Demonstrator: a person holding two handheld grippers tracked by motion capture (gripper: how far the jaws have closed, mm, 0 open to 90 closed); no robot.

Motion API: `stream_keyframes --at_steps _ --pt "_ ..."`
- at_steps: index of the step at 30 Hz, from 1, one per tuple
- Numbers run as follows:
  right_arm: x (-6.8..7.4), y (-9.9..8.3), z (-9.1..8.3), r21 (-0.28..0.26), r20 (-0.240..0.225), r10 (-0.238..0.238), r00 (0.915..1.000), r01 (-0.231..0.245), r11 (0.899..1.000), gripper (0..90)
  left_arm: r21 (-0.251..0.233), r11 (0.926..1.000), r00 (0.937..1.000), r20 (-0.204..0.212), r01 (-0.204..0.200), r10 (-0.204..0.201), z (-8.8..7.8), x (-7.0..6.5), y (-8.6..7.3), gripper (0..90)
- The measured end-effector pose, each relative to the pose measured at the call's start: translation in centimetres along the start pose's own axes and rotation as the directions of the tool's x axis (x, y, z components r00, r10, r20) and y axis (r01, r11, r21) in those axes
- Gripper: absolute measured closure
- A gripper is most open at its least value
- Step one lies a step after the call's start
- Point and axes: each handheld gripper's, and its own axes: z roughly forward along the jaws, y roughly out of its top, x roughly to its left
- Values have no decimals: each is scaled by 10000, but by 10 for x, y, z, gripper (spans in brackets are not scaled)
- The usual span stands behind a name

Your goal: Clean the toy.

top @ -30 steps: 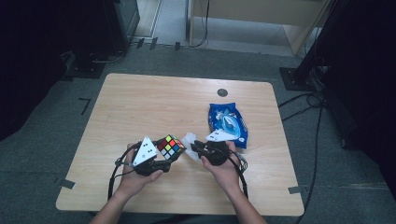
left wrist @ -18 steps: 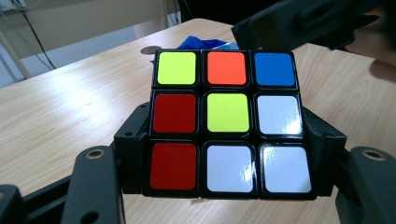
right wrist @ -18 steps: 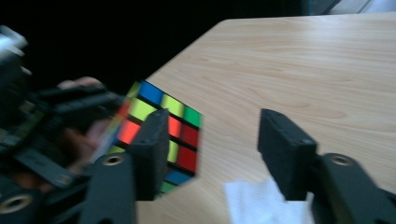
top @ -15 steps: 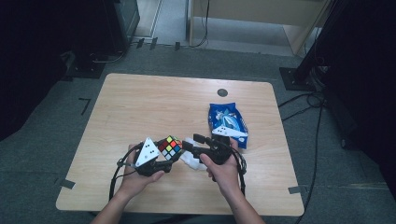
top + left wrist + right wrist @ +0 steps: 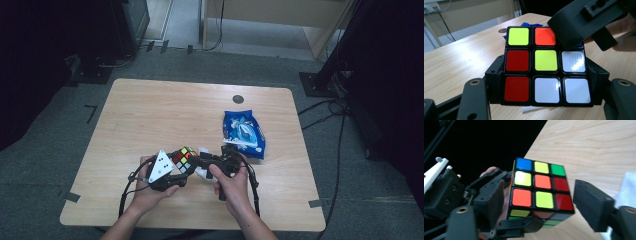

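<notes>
A Rubik's cube (image 5: 183, 157) hangs just above the table's front edge, with my left gripper (image 5: 181, 164) shut on it. In the left gripper view the cube (image 5: 545, 65) shows red, yellow, orange and white stickers between the two jaws of the left gripper (image 5: 546, 86). My right gripper (image 5: 196, 162) reaches in from the right. Its jaws have just been opening, and the cube (image 5: 540, 186) sits between them. In the right gripper view the right gripper (image 5: 542, 205) stands open, with its right pad clear of the cube.
A blue snack bag (image 5: 244, 132) lies right of the hands. A white sheet (image 5: 203, 150) lies on the wooden table (image 5: 150, 115) beneath the grippers. A small dark disc (image 5: 238, 99) sits near the far edge. Dark floor and cables surround the table.
My right gripper has moved left up to the cube, and its jaws have spread on either side of it. The left gripper and the cube have stayed in place.
</notes>
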Motion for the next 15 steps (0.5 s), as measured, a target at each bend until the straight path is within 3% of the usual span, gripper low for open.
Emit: stream_keyframes --at_steps 3,7,9,11,13,14,15 --pt "-1 -1 2 76 35 190 9998 -190 9998 319 8 10000 10000 -25 -54 54 0 -1 0 339" --pt "-6 -1 -1 -107 -330 624 9975 -628 9980 344 6 10000 10000 -31 -78 78 0 -2 0 339" --pt "-4 -1 -2 -82 -179 406 9990 -407 9991 344 164 9998 9999 -27 -122 122 2 -3 1 338" --pt "1 -2 -2 -120 303 -346 9989 350 9993 345 336 9993 9999 -89 -134 138 4 -4 0 338" --pt "10 -3 -1 -67 1120 -1649 9799 1667 9860 347 464 9989 9999 -130 -59 65 5 -4 0 337" --pt "17 -4 0 55 1531 -2223 9629 2241 9745 349 467 9989 9999 -139 25 -18 6 -4 0 336" --pt "22 -5 1 150 1890 -2843 9399 2867 9579 349 482 9988 9999 -111 75 -70 6 -4 0 335"
